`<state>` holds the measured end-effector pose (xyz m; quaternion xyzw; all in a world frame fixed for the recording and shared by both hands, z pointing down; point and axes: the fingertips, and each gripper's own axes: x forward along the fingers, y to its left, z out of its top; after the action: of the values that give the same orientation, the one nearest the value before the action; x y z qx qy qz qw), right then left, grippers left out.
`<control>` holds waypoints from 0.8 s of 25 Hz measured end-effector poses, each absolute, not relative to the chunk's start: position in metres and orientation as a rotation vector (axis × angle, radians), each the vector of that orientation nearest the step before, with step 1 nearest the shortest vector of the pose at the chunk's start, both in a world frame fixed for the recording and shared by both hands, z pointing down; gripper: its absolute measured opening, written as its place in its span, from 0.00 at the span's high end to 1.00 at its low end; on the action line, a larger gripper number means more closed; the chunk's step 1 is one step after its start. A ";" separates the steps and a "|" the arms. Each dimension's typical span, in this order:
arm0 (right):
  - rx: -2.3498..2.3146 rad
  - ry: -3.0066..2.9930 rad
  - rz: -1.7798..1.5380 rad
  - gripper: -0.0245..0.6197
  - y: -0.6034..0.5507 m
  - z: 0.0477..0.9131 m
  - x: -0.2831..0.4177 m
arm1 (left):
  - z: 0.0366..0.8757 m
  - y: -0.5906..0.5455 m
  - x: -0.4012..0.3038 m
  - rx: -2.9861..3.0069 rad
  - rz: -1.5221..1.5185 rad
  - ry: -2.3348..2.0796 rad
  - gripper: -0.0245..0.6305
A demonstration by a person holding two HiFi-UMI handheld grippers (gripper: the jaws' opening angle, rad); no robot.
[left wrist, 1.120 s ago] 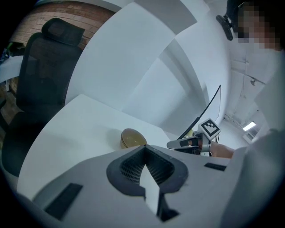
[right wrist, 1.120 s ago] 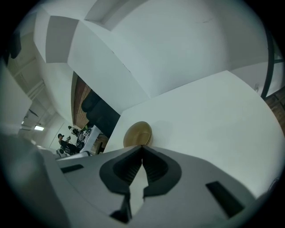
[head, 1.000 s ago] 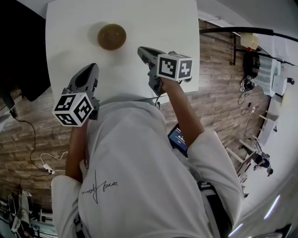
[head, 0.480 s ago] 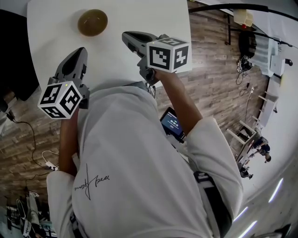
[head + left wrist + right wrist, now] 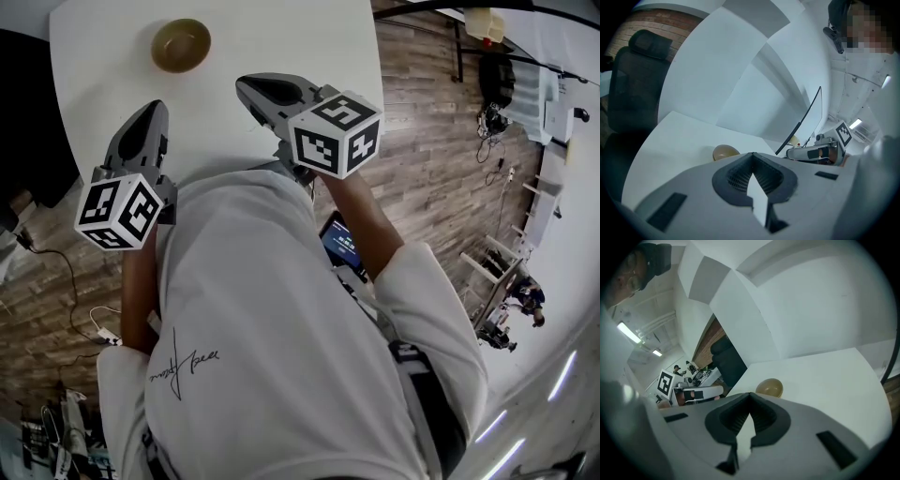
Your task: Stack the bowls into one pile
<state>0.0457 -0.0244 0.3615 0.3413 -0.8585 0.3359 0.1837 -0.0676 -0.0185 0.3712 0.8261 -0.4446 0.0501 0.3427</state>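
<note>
On the tabletop (image 5: 281,37), far left, sits the only brown bowl (image 5: 181,45) in view, single or nested unclear, well apart from left tool (image 5: 147,114) and right tool (image 5: 251,89), both empty with jaws together; stacking likely finished, next move needs no grasp.

1. You will find no word, number or brand that reads clearly in any of these views.
2. The script print (image 5: 187,366) on the back of your white shirt (image 5: 281,328) is a signature-like scrawl, and its letters cannot be made out.
3. The left cube (image 5: 119,211) on your left gripper (image 5: 148,111) and the right cube (image 5: 335,134) on your right gripper (image 5: 246,86) carry black-and-white square markers, which are patterns rather than text.
4. The lit screen (image 5: 342,246) beside your right arm shows bright lines too small to read.
</note>
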 end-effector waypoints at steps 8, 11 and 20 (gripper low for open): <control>0.980 -2.470 0.838 0.95 -0.019 0.343 0.039 | 0.355 -0.018 -0.067 2.224 0.148 -1.216 0.96; 1.002 -2.474 0.807 0.95 -0.017 0.338 0.036 | 0.349 -0.018 -0.068 2.244 0.156 -1.232 0.96; 1.033 -2.470 0.735 0.95 -0.009 0.329 0.036 | 0.345 -0.020 -0.064 2.249 0.177 -1.248 0.96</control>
<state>0.0358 -0.0090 0.3294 0.3659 -0.8748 0.2605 0.1814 -0.0638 -0.0204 0.3454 0.8379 -0.4649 0.0658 0.2783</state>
